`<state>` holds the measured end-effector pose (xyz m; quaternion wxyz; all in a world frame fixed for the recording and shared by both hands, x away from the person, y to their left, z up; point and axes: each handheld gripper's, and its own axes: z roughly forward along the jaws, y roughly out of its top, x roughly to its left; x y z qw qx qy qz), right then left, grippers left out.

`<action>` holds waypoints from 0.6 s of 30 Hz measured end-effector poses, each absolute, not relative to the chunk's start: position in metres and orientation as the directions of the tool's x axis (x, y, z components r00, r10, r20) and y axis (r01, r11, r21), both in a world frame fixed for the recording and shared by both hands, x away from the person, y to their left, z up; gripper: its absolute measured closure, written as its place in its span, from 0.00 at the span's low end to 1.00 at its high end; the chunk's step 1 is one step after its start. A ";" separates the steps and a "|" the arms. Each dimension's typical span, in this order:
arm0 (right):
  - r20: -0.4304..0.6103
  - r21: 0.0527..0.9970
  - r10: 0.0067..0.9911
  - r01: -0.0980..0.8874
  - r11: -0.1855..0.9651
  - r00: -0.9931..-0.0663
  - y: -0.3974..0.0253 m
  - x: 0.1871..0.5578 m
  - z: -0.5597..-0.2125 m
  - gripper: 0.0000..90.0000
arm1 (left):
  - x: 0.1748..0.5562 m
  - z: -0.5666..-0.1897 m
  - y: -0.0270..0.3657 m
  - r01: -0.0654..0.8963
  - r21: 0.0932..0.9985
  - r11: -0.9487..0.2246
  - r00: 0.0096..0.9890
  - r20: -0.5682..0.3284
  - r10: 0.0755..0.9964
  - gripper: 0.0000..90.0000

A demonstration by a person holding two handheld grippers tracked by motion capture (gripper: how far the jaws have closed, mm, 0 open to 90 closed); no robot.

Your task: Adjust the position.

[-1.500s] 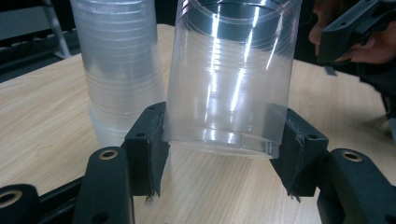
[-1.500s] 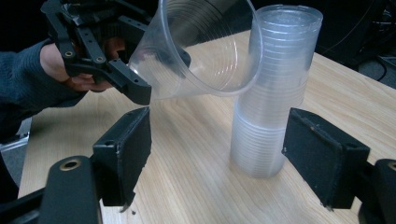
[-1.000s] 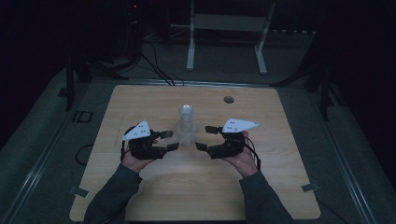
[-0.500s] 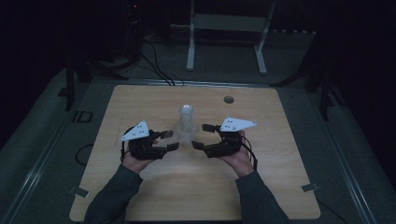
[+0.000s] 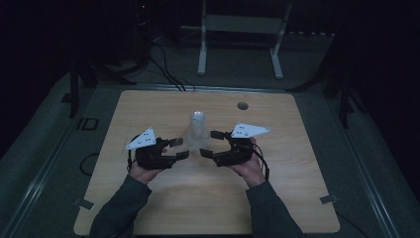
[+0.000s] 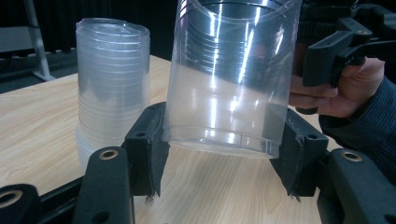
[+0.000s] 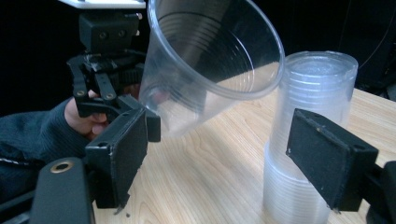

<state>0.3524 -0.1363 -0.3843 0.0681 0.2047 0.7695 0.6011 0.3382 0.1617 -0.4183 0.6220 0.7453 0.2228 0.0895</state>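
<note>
Compared with a second ago, my right gripper [image 5: 209, 143] has slid in a little toward the middle of the worktop [image 5: 297, 198]; its fingers now sit just right of the cup stack [image 5: 197, 130]. My left gripper [image 5: 179, 148] is where it was, and the stack has not shifted.

I can read no brand, label or writing on the cups or grippers; the only mark is something like "ID" on the floor strip left of the worktop, too dim to be sure of.

Both forearms come in from the near edge, each hand wrapped around its gripper body, the two grippers pointing inward at each other with the stack between and just behind them.

In the left gripper view, my left fingers [image 6: 144, 149] are pinching a single clear cup [image 6: 229, 79] near its base, a pad pressed on each side, the cup held off the wood. The stack [image 6: 112, 84] stands upright on the worktop just beside it. In the right gripper view that cup [image 7: 205, 60] is tilted, its open mouth turned toward the camera, its side close by the right gripper's left pad; whether they touch I cannot tell. My right fingers [image 7: 327, 158] are spread wide, holding nothing, with the stack [image 7: 308, 140] just behind the right pad.
</note>
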 end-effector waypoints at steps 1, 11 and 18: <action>0.143 0.954 0.394 0.232 0.189 -0.908 -0.136 0.353 -0.384 0.22 | 0.338 -0.418 0.162 0.221 0.967 -0.125 0.886 -0.146 0.441 0.47; 0.192 0.956 0.355 0.256 0.142 -0.915 -0.130 0.355 -0.384 0.22 | 0.337 -0.419 0.160 0.220 0.970 -0.102 0.895 -0.159 0.416 0.46; 0.227 0.957 0.324 0.272 0.099 -0.918 -0.126 0.357 -0.383 0.22 | 0.337 -0.419 0.158 0.225 0.970 -0.087 0.902 -0.174 0.395 0.47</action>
